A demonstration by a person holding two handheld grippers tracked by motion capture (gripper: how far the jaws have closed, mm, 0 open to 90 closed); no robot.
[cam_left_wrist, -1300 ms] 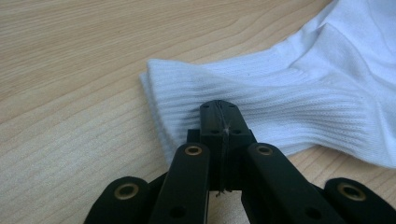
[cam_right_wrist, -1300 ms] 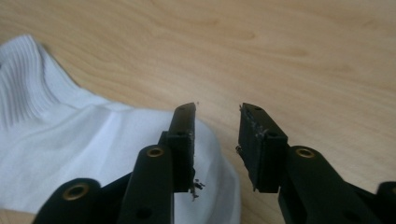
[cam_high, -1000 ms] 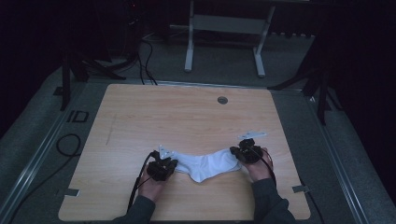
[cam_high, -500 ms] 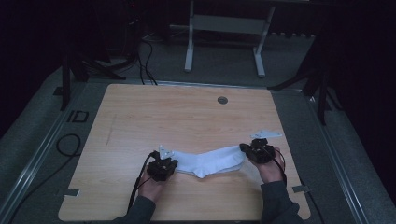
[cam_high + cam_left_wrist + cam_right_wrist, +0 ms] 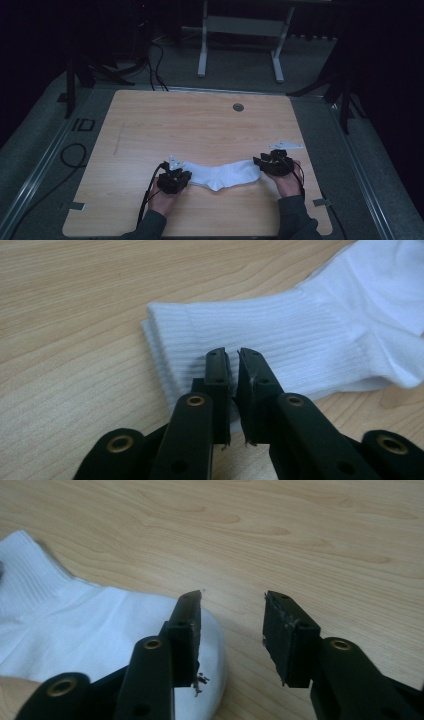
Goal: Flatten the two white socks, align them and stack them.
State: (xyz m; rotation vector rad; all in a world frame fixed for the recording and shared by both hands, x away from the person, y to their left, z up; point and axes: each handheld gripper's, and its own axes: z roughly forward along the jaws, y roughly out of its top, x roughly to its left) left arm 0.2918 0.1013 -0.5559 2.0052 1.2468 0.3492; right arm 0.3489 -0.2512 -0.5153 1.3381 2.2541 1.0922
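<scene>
A white sock lies stretched flat on the wooden table, near its front edge, with one gripper at each end of it.

The left gripper sits over the ribbed cuff end of the sock. Its jaws have just been opening and now stand only a narrow slit apart. The tips lie over the cuff, but nothing is pinched between the pads.

The right gripper is at the toe end of the sock. Its jaws have just been opening too and now stand about half open. One jaw lies over the rounded toe, the other over bare table beside it, and only wood shows in the gap between them. The sock is free of both grippers.
</scene>
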